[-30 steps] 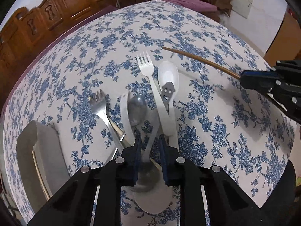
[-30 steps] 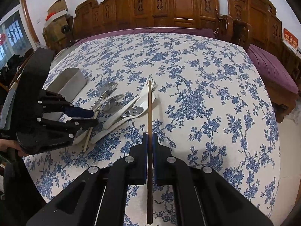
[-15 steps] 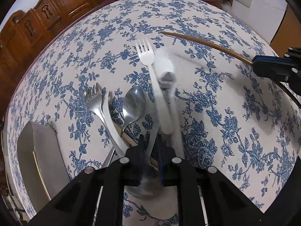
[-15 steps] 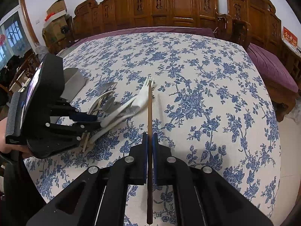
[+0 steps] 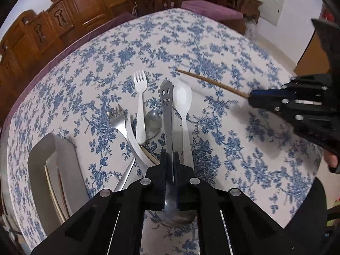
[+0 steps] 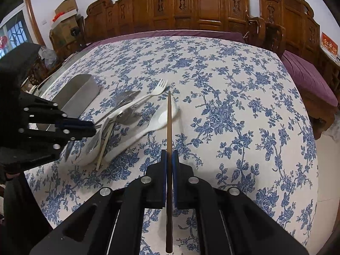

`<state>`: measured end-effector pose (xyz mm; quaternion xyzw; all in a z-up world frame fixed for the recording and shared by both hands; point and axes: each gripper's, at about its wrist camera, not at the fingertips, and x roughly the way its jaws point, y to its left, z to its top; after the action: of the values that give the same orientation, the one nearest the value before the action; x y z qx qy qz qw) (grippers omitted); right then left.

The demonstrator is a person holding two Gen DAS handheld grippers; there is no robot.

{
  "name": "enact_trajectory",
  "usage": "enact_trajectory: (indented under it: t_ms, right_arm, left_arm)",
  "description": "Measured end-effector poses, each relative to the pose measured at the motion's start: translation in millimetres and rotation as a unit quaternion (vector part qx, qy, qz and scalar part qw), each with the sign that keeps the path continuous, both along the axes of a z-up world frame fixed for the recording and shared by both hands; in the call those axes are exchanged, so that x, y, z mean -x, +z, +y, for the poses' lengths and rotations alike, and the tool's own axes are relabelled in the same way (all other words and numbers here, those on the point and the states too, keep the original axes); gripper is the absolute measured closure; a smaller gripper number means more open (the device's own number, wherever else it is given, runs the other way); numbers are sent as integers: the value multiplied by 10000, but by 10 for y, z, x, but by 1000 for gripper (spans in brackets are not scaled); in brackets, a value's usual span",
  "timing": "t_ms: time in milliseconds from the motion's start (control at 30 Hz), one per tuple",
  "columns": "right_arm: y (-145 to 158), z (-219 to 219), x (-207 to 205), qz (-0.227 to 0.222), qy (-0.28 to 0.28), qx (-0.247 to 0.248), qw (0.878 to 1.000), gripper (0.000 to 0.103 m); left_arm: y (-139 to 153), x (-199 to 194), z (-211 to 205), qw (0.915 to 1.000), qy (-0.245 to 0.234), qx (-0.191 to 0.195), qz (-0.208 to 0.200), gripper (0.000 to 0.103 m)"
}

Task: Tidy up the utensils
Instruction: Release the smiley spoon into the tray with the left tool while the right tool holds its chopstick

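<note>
A metal spoon (image 5: pixel 167 114) is clamped in the left gripper (image 5: pixel 170 159); a chopstick (image 6: pixel 169 127) is clamped in the right gripper (image 6: pixel 169 157).

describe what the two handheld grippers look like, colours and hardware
Both the left gripper and right gripper are matte black, angular frames with round silver screw heads. The right fingers carry blue pads. No cables or markings show.
</note>
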<state>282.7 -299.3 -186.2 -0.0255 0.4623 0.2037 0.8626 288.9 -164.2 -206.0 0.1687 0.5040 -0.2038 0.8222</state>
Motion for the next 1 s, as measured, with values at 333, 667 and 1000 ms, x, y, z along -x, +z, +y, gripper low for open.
enact_trajectory:
  t_ms: [333,667,1000]
  right_arm:
    - [43,63,10,-57,22,-106,9999,97]
    - [224,358,98,-208,204,-60,9996,97]
    - [579,936,224,-416,498,-76,9979,97]
  left_arm:
    - [280,148,318,9986,293,342,-278,98]
    - [489,258,737,9962,550,463,-495,98]
    - [632,311,1201,9925,868,569,-648,98]
